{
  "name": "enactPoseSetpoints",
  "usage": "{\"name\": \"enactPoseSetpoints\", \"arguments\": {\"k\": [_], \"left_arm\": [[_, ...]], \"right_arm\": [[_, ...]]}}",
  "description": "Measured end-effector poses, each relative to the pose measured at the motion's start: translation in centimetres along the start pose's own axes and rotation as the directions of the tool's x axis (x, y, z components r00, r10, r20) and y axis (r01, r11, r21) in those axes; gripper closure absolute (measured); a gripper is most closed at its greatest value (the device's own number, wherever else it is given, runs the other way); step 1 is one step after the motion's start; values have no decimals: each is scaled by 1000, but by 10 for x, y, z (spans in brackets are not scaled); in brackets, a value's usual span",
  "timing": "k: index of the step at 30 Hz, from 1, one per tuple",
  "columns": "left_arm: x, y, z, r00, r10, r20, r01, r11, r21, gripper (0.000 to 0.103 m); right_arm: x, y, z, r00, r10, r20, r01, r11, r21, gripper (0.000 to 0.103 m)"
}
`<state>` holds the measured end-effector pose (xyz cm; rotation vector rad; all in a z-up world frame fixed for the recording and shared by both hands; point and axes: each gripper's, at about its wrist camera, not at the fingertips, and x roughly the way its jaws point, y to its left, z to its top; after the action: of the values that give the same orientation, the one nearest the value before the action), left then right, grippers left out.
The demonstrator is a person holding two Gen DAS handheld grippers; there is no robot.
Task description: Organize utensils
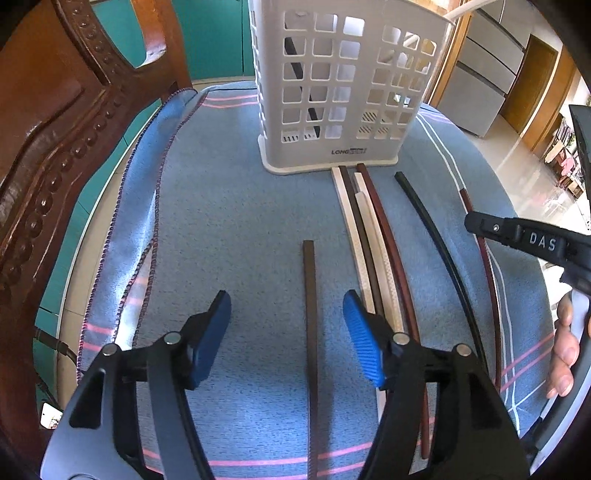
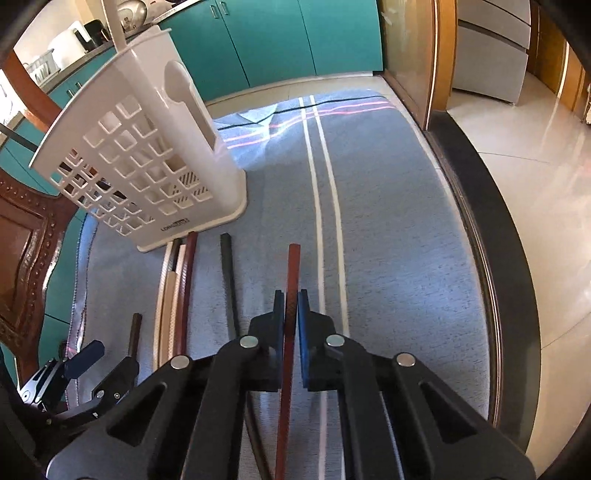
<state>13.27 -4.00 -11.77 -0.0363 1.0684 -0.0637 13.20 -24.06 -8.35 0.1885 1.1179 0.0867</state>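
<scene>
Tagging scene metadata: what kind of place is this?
Likely a home kitchen or dining area: teal cabinets, a counter with appliances, a carved wooden chair, and a white utensil holder on a table under a blue cloth.

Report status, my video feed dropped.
Left tongs open over dark brown chopstick. Right tongs shut on red-brown chopstick. Holder path clear.

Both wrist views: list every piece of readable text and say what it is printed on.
"LONG", followed by a dark block too blurred to read: on the base of the white utensil basket.
"DAS": on the arm of the right hand-held gripper.
The basket's label in the right wrist view is too small to read.
</scene>
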Motion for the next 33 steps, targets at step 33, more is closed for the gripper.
{"name": "enactPoseSetpoints", "arguments": {"k": [33], "left_arm": [[13,-14,-2,1000,13,18,-14,1000,22,71]], "right_arm": [[5,20,-14,996,-86,-17,83,989,-119,68]]}}
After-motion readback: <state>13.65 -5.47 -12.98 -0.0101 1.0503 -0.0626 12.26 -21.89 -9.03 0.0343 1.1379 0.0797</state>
